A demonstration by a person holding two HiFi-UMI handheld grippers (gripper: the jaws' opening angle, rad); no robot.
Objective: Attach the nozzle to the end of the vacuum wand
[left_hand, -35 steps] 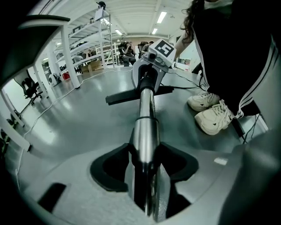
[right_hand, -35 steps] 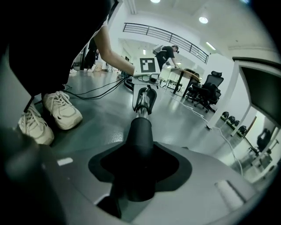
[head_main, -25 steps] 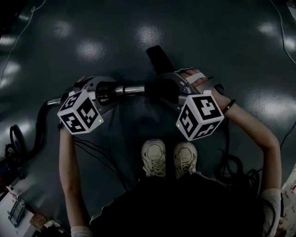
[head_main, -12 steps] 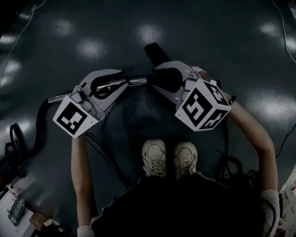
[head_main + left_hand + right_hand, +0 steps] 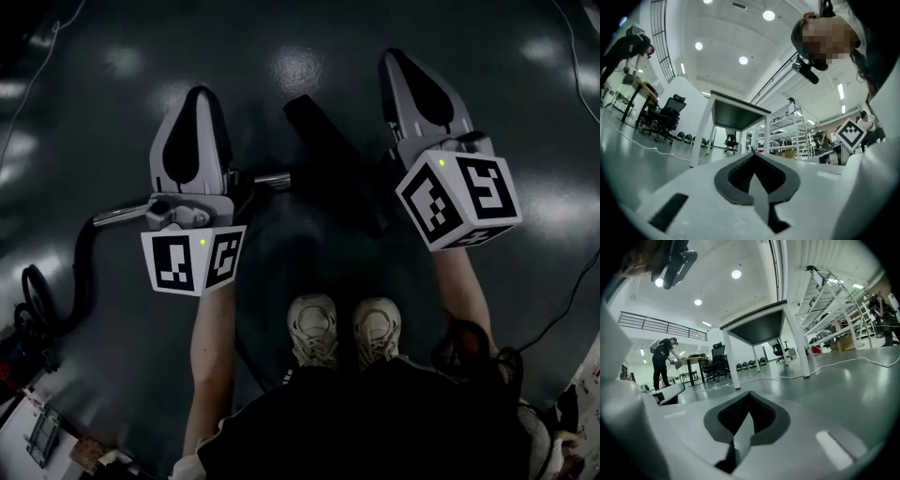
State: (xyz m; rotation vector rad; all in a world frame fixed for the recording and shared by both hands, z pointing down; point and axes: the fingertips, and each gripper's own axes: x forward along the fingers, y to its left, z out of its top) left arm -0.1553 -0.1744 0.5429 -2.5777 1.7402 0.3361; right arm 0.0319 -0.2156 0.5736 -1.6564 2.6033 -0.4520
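Observation:
In the head view the chrome vacuum wand [image 5: 273, 180] lies across the dark floor, its middle hidden behind my left gripper. The black nozzle [image 5: 330, 155] sits at the wand's right end and runs back toward my feet. Whether the two are joined I cannot tell. My left gripper [image 5: 195, 94] is lifted above the wand and points away from me, shut and empty [image 5: 753, 162]. My right gripper [image 5: 393, 58] is raised to the right of the nozzle, also shut with nothing between its fingers [image 5: 749, 402]. Both gripper views look level across the room, not at the wand.
A black hose [image 5: 79, 267] curls from the wand's left end to gear at the lower left. My shoes [image 5: 315, 324] stand just behind the nozzle. Cables [image 5: 562, 314] trail at the right. The gripper views show a white-legged table [image 5: 761, 329], office chairs [image 5: 665, 117] and shelving [image 5: 801, 136].
Both grippers have let go of the wand and nozzle, lifted off them and rolled to point forward. Their jaws have closed. The wand and nozzle now lie on the floor.

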